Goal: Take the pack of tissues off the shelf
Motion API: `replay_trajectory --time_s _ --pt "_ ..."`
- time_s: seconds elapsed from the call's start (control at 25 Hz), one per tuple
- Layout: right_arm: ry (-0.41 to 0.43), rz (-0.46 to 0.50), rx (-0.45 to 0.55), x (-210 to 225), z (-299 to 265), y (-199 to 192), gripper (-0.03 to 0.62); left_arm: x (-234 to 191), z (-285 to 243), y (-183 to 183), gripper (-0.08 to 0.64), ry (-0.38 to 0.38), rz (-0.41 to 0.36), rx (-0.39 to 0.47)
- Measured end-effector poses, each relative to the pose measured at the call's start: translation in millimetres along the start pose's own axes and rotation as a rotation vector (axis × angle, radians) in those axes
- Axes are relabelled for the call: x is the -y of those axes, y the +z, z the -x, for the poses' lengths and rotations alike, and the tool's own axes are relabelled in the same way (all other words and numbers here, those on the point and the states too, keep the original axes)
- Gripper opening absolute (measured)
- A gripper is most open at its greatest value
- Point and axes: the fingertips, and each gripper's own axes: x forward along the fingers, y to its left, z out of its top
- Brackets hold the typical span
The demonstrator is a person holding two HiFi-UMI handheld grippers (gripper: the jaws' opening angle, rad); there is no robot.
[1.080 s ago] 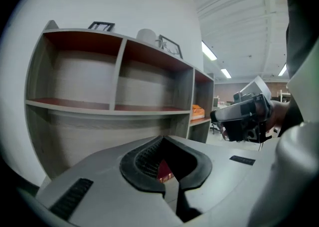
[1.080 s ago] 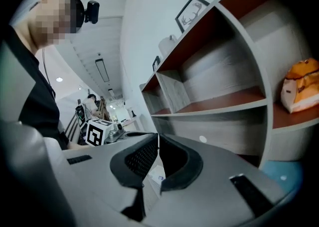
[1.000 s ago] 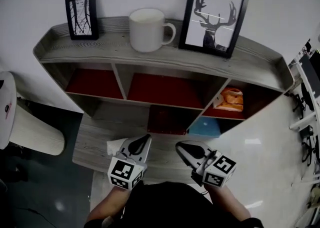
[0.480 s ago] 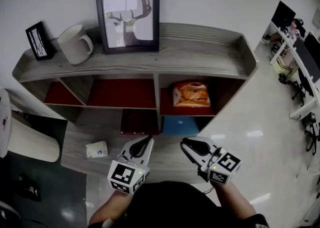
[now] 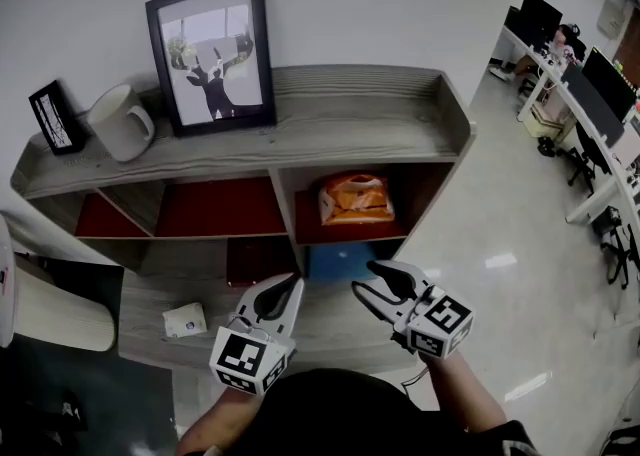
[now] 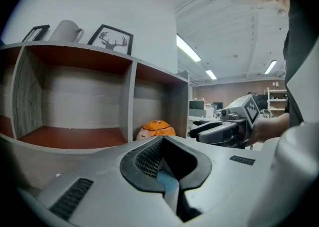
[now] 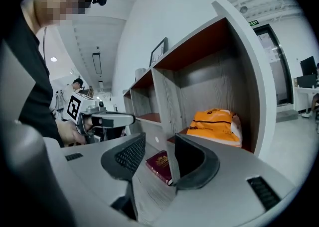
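Fingers (image 7: pixel 129 155) of the right gripper (image 5: pixel 368 280) are just spreading, empty, the left gripper (image 5: pixel 284 286) hanging clenched empty; the reach is pending, likely needing those jaws around the shelved pack of tissues (image 5: pixel 356 198).

Tissue pack (image 5: pixel 357 199) in right compartment of shelf (image 5: pixel 350 116)

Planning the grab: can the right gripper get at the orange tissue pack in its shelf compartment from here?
Probably yes. The orange tissue pack lies alone in an open-fronted compartment, nothing before it. The right gripper, jaws just opening with nothing between them, sits short of it.
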Motion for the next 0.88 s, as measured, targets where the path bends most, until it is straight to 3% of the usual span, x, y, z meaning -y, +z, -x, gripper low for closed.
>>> replay_trajectory --time_s 0.4,0.88 --pt "-0.175 0.062 -0.012 56 -6 14 0.21 -12 -7 11 0.012 -0.028 -0.014 0.012" --pt "-0.304 0.104 -0.064 95 -22 14 0.252 5 -14 -1 0.012 -0.087 -0.014 -0.024"
